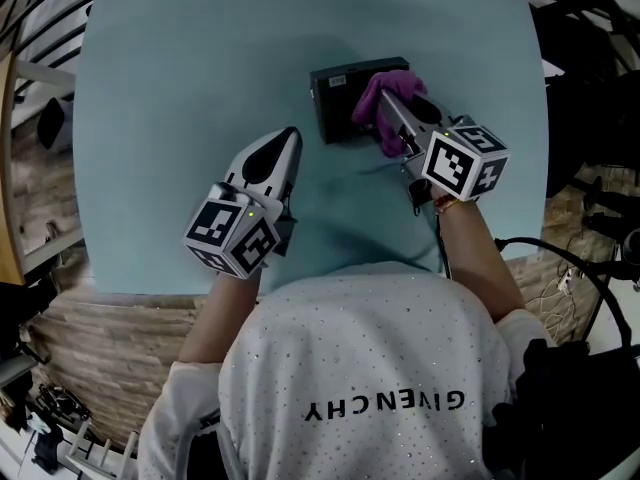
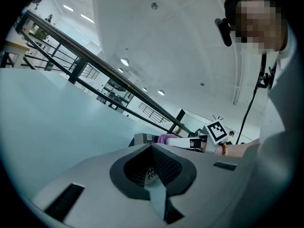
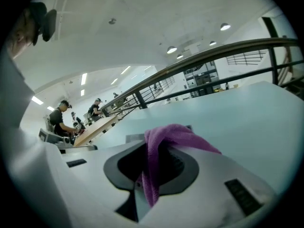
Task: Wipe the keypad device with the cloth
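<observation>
The dark keypad device (image 1: 340, 98) lies on the pale blue table (image 1: 180, 88), right of centre. My right gripper (image 1: 393, 108) is shut on the purple cloth (image 1: 380, 93), which drapes over the device's right part. The cloth (image 3: 164, 148) hangs pinched between the jaws in the right gripper view, and only a corner of the device shows behind it. My left gripper (image 1: 282, 148) rests shut and holds nothing, left of and nearer than the device. From the left gripper view, the device (image 2: 142, 139), the cloth (image 2: 167, 138) and the right gripper's marker cube lie ahead.
The table's near edge (image 1: 200, 293) runs just in front of the person's torso. A railing (image 3: 213, 56) runs beyond the far side of the table. Cables (image 1: 570, 268) lie on the floor at the right. People sit at a distant desk (image 3: 90, 134).
</observation>
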Available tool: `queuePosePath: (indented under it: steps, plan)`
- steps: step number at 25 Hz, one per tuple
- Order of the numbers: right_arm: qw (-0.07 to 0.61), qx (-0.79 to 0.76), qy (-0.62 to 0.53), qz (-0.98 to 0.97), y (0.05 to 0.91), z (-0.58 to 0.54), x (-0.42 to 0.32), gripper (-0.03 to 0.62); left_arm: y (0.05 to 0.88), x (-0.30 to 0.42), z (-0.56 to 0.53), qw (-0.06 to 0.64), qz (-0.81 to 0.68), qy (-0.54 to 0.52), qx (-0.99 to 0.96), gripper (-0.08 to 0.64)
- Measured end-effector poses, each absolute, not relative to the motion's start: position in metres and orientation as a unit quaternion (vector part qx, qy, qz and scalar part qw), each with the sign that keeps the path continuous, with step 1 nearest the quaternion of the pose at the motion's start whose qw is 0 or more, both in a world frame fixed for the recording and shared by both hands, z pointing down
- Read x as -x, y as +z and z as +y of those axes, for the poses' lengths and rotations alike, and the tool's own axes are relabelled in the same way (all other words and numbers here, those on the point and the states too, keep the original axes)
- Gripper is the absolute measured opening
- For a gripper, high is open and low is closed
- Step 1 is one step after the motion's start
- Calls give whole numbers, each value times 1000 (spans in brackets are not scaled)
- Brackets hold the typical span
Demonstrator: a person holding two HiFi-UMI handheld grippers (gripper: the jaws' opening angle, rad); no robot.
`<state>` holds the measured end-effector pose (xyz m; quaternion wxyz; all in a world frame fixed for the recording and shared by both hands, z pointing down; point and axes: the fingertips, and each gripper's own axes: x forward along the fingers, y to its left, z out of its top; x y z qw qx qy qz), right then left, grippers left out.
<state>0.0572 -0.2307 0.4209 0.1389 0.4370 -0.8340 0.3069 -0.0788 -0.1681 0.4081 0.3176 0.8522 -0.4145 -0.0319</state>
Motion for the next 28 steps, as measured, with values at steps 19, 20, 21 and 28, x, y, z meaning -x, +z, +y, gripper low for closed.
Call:
queuePosePath:
  steps: [19,20,21,28]
  plan:
    - [160,-344,330,-865,440,-204,8,64,407,69,-159,320,-407,-37,-855,5]
    - [156,-346,334,-863,439,-204,6,64,406,69,-159,320,-408,-37,-855,5]
    - [151,-349,338,-861,439,-205,2,64,405,70,-159,320,-408,-37,-854,5]
    - [134,-391,343,-844,436,-219,-38,63,408,71,-161,321,-411,-33,-853,5]
